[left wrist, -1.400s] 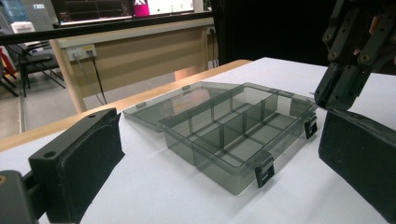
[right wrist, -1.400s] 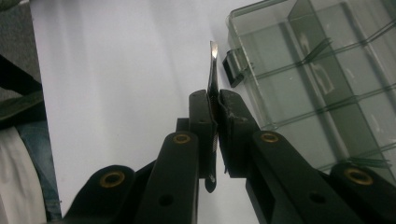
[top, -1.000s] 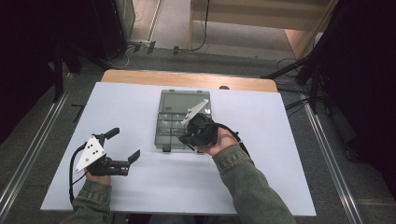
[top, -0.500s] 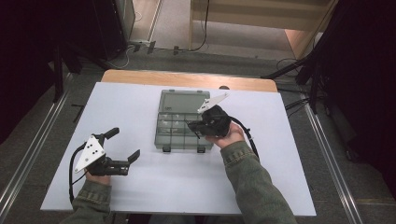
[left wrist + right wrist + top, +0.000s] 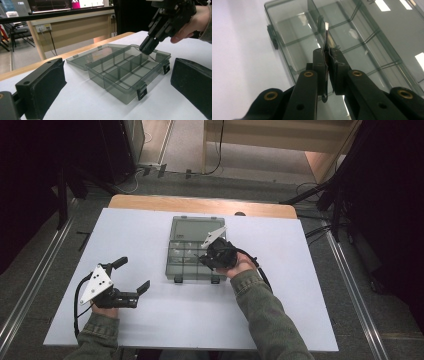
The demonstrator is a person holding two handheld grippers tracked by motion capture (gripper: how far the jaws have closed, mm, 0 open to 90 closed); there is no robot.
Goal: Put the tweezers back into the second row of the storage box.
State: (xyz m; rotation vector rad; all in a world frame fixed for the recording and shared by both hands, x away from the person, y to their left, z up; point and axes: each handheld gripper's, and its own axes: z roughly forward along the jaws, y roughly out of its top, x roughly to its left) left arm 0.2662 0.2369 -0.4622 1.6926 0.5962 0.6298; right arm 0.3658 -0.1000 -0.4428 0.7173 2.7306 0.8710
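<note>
Divider in the right gripper's (image 5: pixel 326 65) pinch, poised over the open organizer box (image 5: pixel 192 252).

Jaws of the right gripper are nearly closed on a thin clear divider strip (image 5: pixel 326 37), held on edge above the compartments at about 3 o'clock of the box, which sits mid-table with its lid laid flat back toward 12 o'clock. The step in hand looks like seating that divider; the next move would call for lining the strip up with a slot and lowering it straight. At 8 o'clock of the box, the left gripper (image 5: pixel 134 276) rests on the white table (image 5: pixel 300 310), jaws wide apart and empty.
</note>
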